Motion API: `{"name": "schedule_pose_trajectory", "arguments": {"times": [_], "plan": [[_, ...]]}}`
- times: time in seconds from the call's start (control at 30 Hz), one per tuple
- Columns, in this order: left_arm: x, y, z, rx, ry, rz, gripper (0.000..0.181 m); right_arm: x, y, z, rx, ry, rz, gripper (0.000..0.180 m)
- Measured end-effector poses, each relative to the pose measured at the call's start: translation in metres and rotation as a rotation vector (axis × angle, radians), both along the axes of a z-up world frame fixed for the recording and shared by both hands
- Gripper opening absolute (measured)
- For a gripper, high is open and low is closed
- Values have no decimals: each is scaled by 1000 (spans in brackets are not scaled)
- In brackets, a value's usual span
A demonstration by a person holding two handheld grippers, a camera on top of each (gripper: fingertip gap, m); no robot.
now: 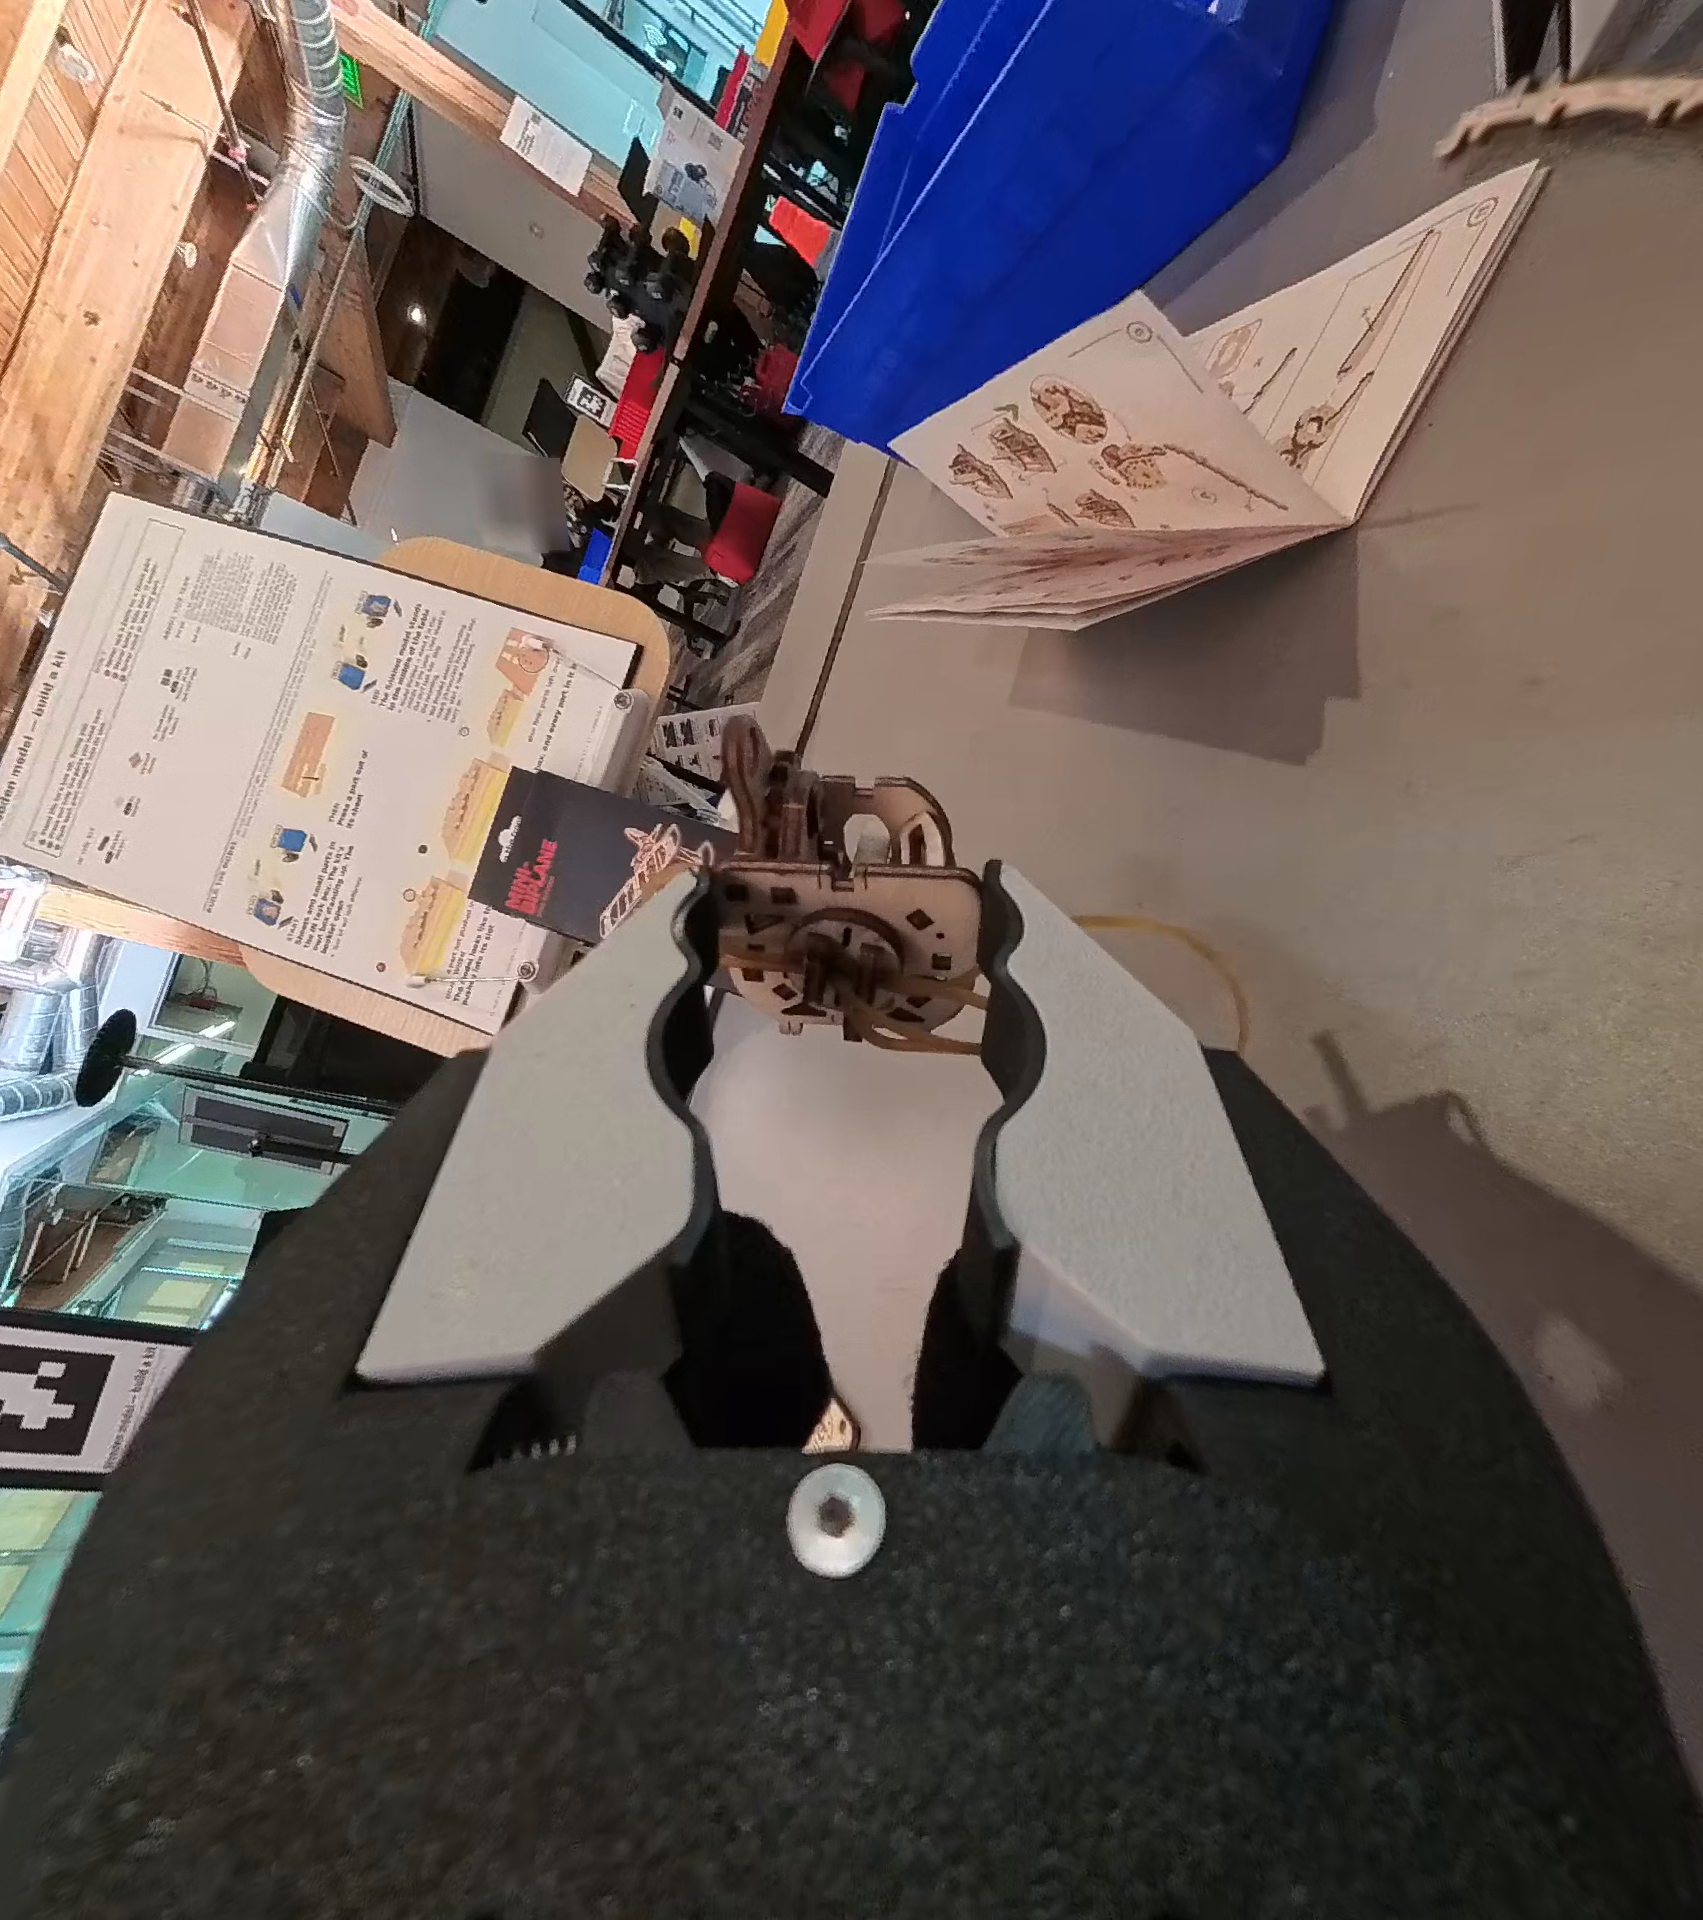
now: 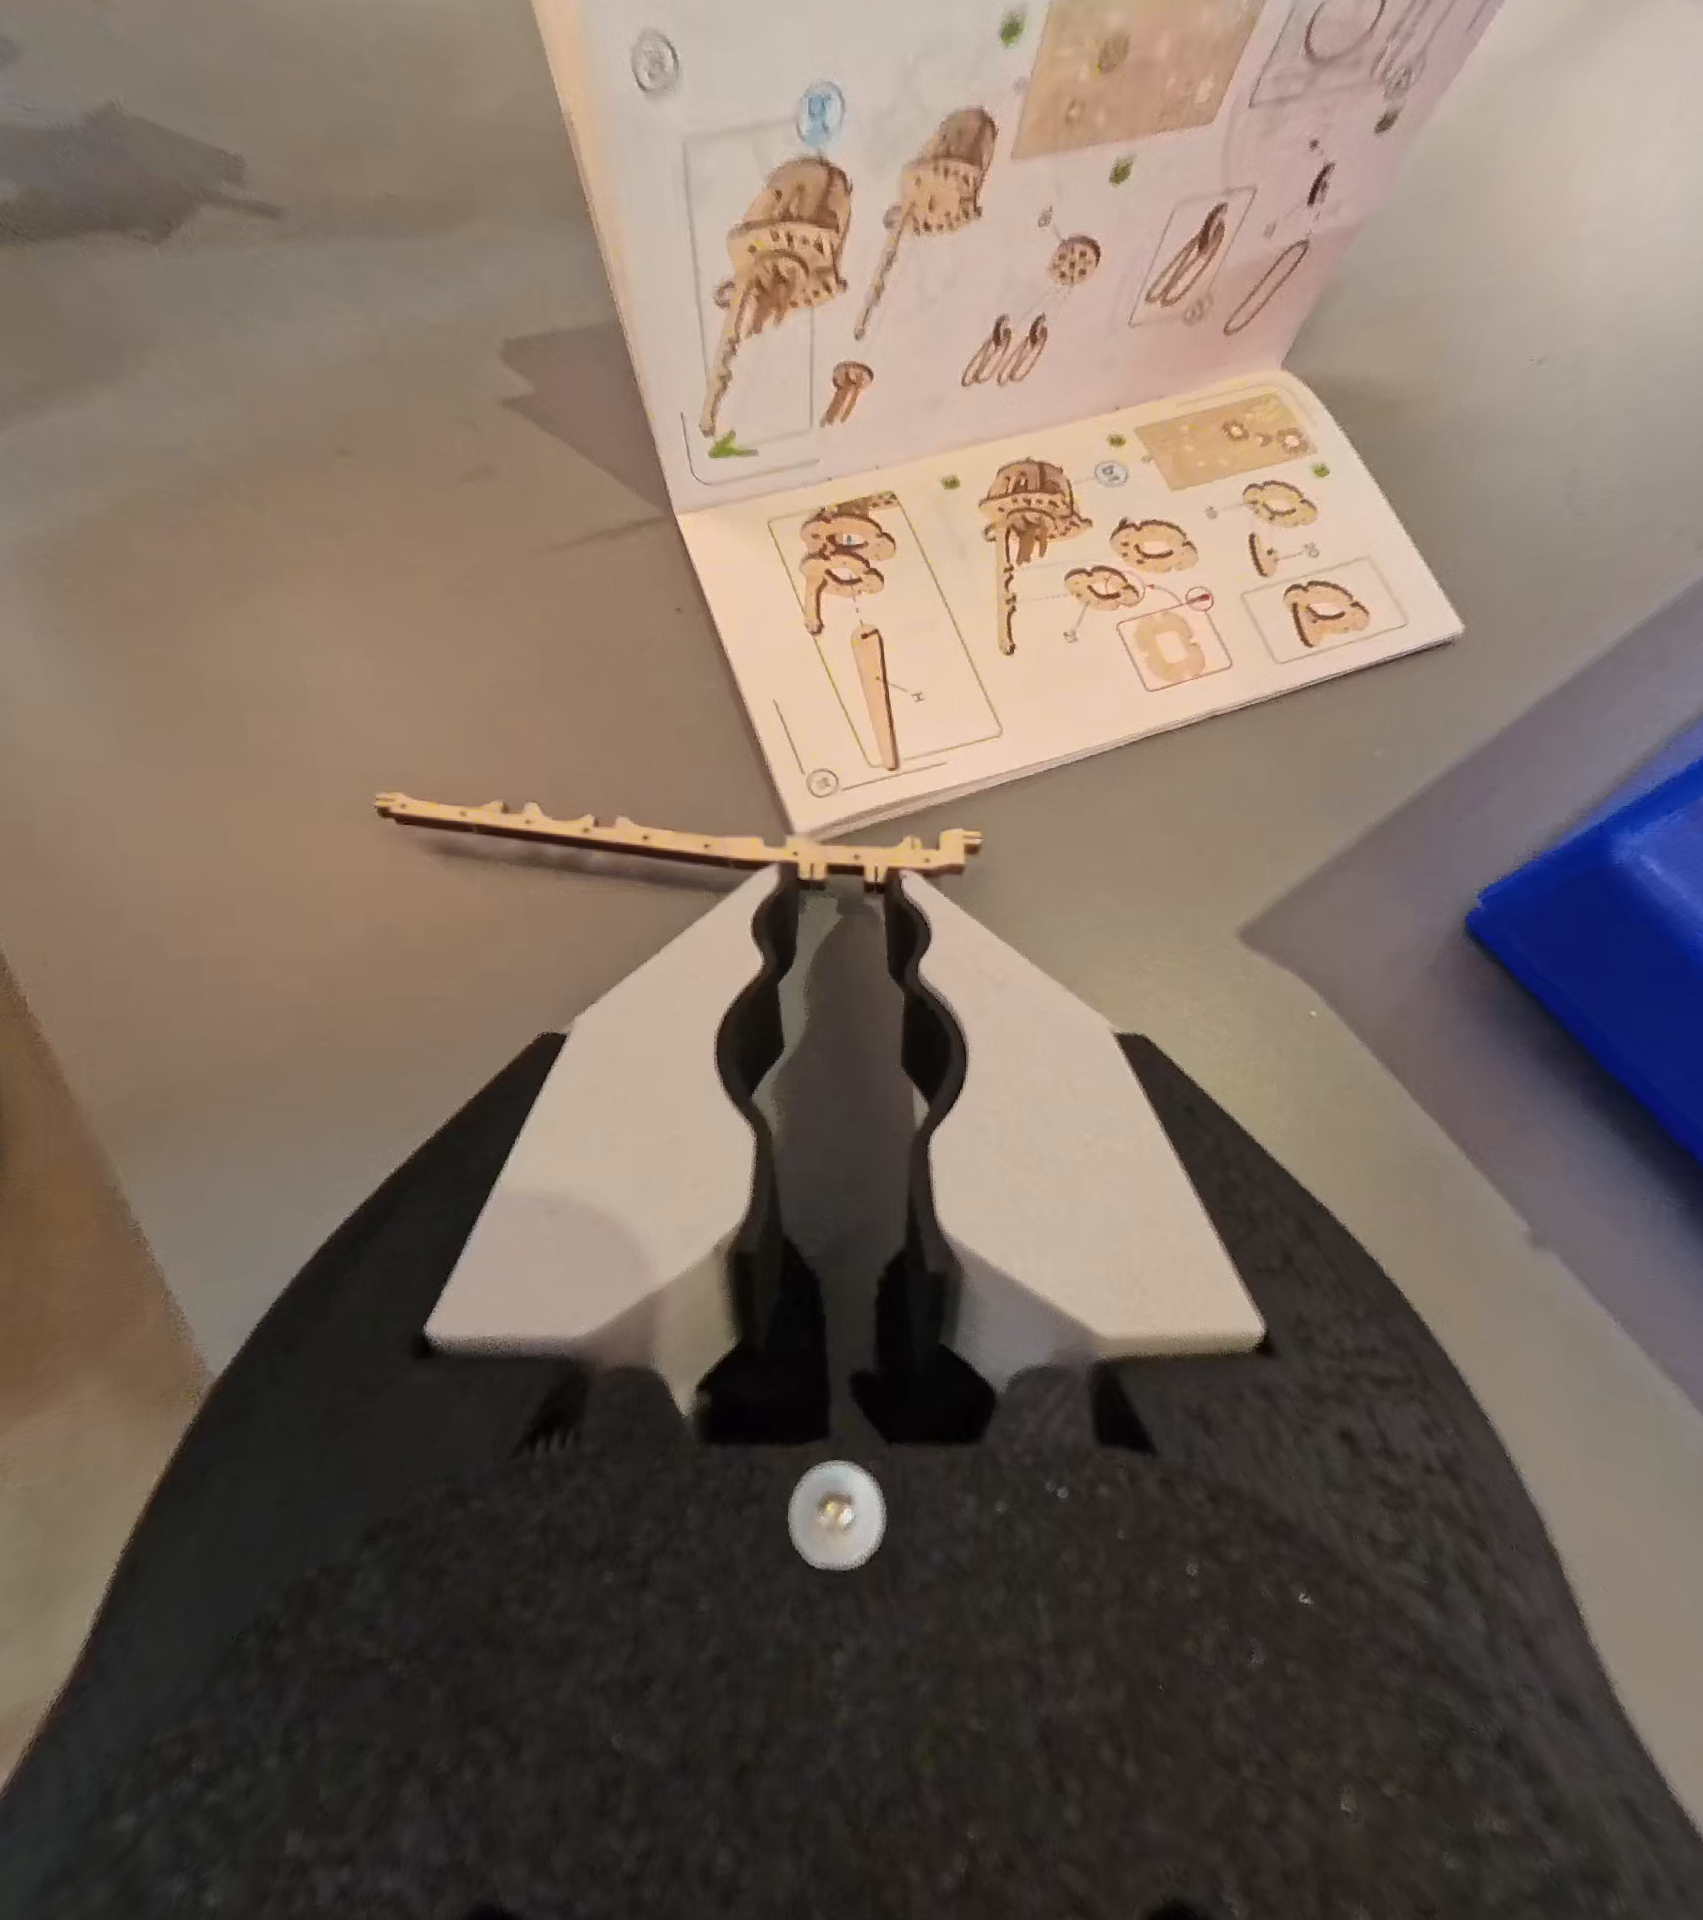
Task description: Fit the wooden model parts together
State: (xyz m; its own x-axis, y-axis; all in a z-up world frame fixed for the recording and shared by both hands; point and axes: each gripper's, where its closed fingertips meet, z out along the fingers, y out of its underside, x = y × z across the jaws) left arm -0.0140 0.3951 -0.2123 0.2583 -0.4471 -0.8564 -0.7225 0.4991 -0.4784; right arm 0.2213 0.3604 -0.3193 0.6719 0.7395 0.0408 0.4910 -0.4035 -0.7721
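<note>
In the left wrist view my left gripper [image 1: 842, 935] is shut on a partly built wooden model body [image 1: 852, 914], a rounded plywood piece with slots, a central hub and thin curved strips hanging from it. It is held up off the grey table [image 1: 1553, 831], with the view rolled sideways. In the right wrist view my right gripper [image 2: 839, 881] is shut on a long thin notched wooden strip [image 2: 618, 831], gripped near its right end. The strip sticks out to the left, level above the table [image 2: 307, 623].
An open instruction booklet [image 2: 1034, 468] lies on the table beyond the right gripper; it also shows in the left wrist view [image 1: 1190, 447]. A blue bin [image 2: 1678, 935] stands at the right, also in the left wrist view [image 1: 1034, 187]. A printed instruction board [image 1: 307, 769] and a dark kit box [image 1: 598, 862] stand behind. Across from one pair of fingers to the other is roughly 25 cm.
</note>
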Motion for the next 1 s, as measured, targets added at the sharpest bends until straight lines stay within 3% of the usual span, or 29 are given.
{"name": "schedule_pose_trajectory", "arguments": {"times": [0.27, 0.53, 1.0], "plan": [[4, 2, -10, 5, 31, 6, 48, -32, -12, 55, 64, 59, -29, 15], [24, -6, -15, 163, 139, -32, 47, -152, -23, 113, -146, 422, 43, 15], [43, -28, -18, 195, 199, -82, 47, -192, -22, 95, -170, 249, -39, 15]]}}
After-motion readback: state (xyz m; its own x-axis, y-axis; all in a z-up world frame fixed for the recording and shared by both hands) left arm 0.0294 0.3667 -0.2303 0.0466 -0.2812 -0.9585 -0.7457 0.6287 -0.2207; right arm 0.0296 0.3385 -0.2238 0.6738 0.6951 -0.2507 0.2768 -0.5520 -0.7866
